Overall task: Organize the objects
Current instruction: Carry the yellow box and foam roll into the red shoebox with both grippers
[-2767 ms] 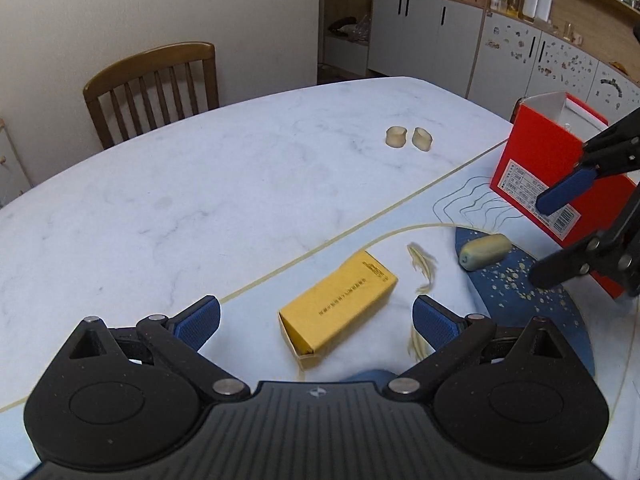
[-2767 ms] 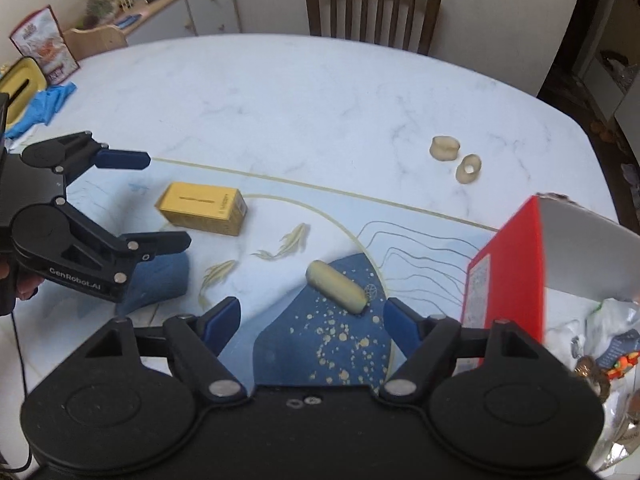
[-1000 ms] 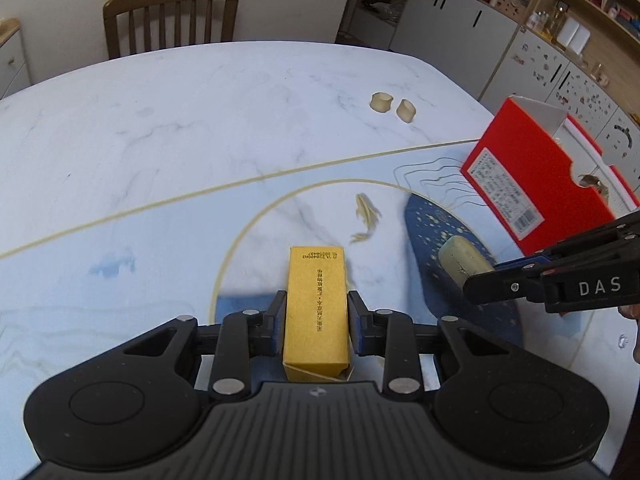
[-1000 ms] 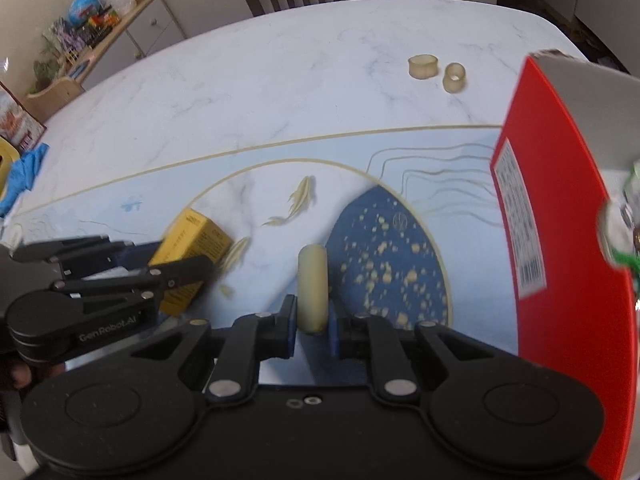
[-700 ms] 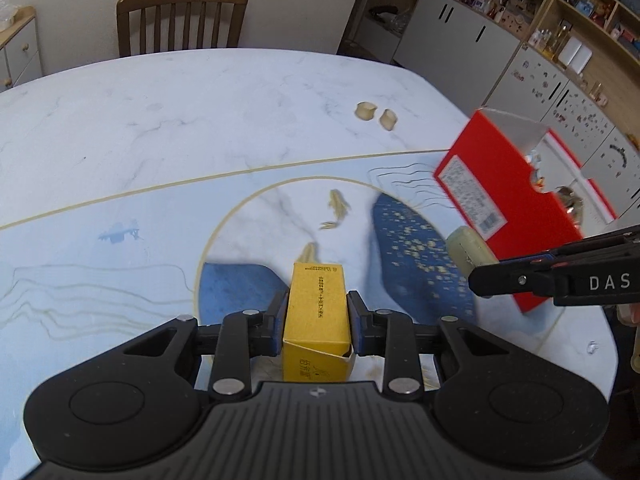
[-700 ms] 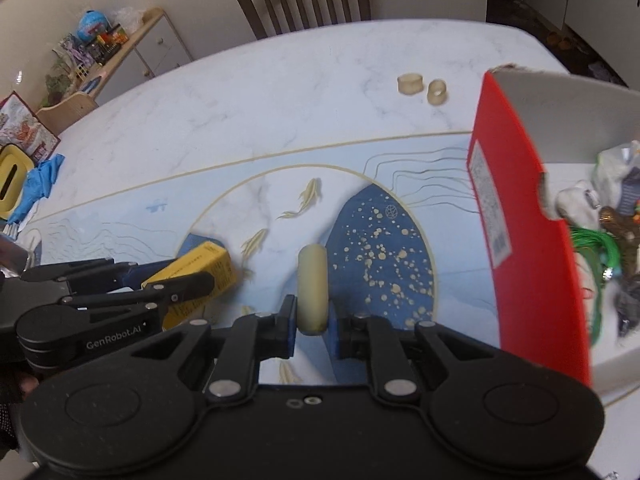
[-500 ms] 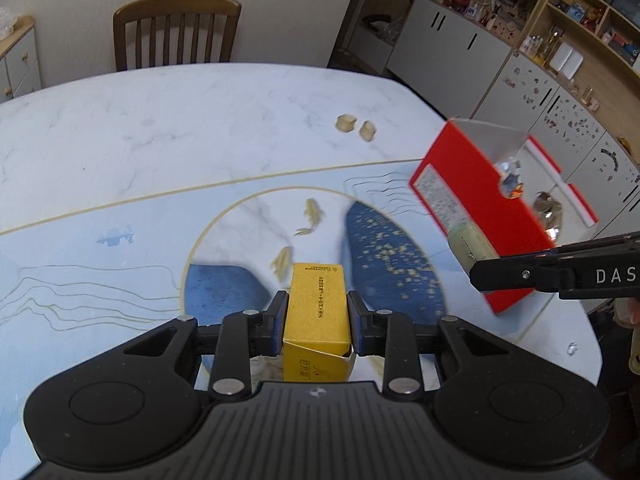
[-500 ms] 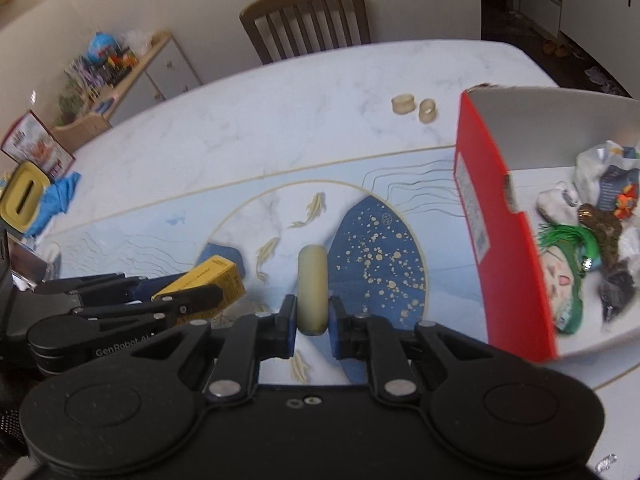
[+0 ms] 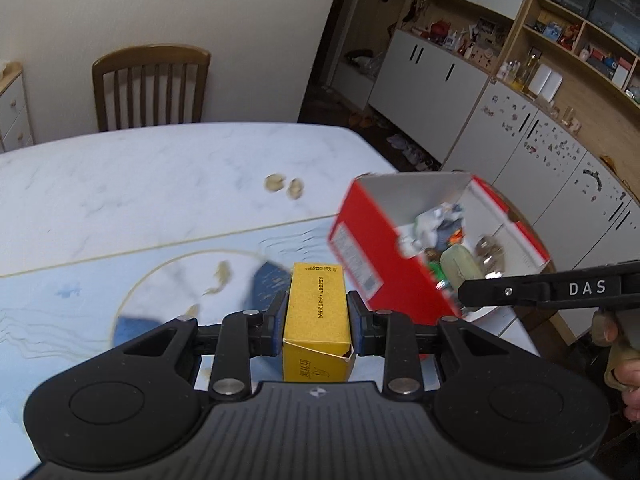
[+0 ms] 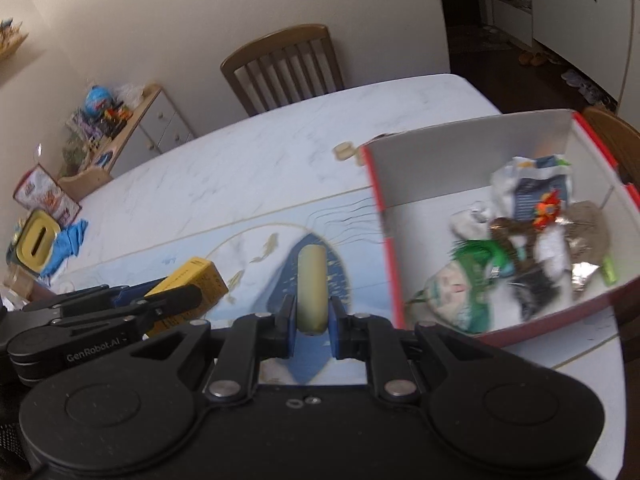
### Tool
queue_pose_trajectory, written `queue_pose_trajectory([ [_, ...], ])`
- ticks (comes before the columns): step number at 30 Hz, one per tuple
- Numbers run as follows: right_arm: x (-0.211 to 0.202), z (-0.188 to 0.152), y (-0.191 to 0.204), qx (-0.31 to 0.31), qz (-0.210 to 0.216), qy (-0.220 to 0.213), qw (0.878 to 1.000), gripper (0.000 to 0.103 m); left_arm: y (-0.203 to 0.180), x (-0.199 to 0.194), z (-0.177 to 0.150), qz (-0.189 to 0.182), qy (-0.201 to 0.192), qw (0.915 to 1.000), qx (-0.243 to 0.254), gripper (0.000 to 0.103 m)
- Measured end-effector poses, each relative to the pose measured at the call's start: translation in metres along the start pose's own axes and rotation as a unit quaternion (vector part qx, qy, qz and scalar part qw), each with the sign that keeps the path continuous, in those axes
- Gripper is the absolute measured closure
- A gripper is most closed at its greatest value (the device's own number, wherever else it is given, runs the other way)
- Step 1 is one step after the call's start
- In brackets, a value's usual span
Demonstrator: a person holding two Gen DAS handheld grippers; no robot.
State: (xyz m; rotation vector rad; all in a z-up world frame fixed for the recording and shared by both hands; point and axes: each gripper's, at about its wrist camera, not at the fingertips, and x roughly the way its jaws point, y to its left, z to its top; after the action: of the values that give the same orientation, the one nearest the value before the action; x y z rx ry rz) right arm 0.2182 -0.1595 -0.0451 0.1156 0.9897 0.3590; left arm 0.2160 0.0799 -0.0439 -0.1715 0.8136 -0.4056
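Left gripper: clamped on the yellow carton, beside the red box.
Right gripper: pinching the pale roll, held above the bench just left of the red box.

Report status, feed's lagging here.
Left tongs shut on yellow carton. Right tongs shut on pale roll. Red box open, nothing blocking.

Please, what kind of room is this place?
Probably a home dining room: a marble-look dining table with a wooden chair behind it, and white cabinets below open shelves crowded with household items.
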Motion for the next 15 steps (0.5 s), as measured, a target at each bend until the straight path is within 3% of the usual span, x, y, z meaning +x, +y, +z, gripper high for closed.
queue_pose_trajectory([
  [15,-0.024,0.017,-0.134,0.032,0.014,-0.004,0.999,0.089,-0.114,0.065,0.033,0.013,-0.003,0.9998,0.011,0.073],
])
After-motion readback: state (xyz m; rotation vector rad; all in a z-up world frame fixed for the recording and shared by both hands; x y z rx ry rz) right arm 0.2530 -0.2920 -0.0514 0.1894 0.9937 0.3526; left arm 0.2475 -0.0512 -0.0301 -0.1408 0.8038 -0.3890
